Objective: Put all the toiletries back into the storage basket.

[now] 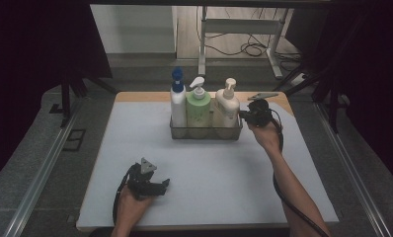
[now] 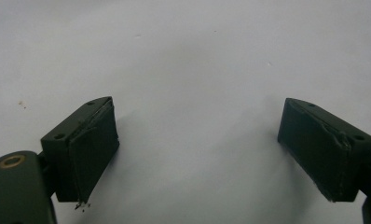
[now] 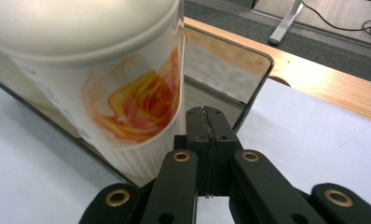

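A clear bin stands at the back middle of the white mat and holds three pump bottles: a white one with a blue pump, a green one and a cream one with an orange flower print. My right gripper is shut, its tips against the right end wall of the bin, beside the cream bottle. I cannot tell whether the wall is pinched. My left gripper rests open on the mat near the front left, with nothing between its jaws.
The table's wooden back edge shows behind the mat. Metal rails run along both sides of the table. Desk legs and cables lie on the floor beyond.
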`<state>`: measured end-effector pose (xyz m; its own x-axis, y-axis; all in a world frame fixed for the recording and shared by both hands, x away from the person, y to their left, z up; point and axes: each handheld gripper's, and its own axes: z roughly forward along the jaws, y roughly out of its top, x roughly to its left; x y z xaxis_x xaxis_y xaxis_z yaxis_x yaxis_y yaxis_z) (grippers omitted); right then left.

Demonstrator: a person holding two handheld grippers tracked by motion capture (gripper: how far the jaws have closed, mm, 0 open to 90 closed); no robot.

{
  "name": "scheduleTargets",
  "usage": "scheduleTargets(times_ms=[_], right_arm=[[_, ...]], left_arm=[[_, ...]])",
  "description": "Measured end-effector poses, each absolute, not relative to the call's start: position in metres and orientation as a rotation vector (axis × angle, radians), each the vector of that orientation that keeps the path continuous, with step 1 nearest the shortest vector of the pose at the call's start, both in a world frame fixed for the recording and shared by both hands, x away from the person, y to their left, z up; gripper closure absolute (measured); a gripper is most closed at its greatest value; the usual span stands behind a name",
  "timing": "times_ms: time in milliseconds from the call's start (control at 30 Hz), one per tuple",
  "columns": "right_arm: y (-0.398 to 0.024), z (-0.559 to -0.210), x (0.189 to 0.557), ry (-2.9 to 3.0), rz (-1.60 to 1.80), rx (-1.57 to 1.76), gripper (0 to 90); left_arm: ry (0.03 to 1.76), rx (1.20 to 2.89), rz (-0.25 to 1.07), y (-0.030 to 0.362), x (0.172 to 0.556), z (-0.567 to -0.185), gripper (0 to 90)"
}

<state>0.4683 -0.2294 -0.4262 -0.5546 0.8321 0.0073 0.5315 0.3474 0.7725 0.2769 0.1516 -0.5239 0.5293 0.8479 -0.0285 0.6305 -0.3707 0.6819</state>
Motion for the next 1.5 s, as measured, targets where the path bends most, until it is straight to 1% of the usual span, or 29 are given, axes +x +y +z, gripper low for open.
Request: scheduleTargets(times_ms=[400, 867, 1500], right_arm=[[-0.224, -0.435, 0.481, 2.249, 1.048, 1.232, 89.5], [-0.220, -0.455, 0.489, 2.277, 1.013, 1.267, 89.5], [-0.215, -0.461, 0.490, 2.303, 0.993, 1.266, 89.5]], left_arm=[[1.193, 2.128, 0.436, 0.152, 0.277, -0.524, 11.7], [1.194, 2.125, 0.435, 0.152, 0.277, -0.524, 11.7], [1.194, 2.125, 0.435, 0.152, 0.277, -0.524, 11.7]])
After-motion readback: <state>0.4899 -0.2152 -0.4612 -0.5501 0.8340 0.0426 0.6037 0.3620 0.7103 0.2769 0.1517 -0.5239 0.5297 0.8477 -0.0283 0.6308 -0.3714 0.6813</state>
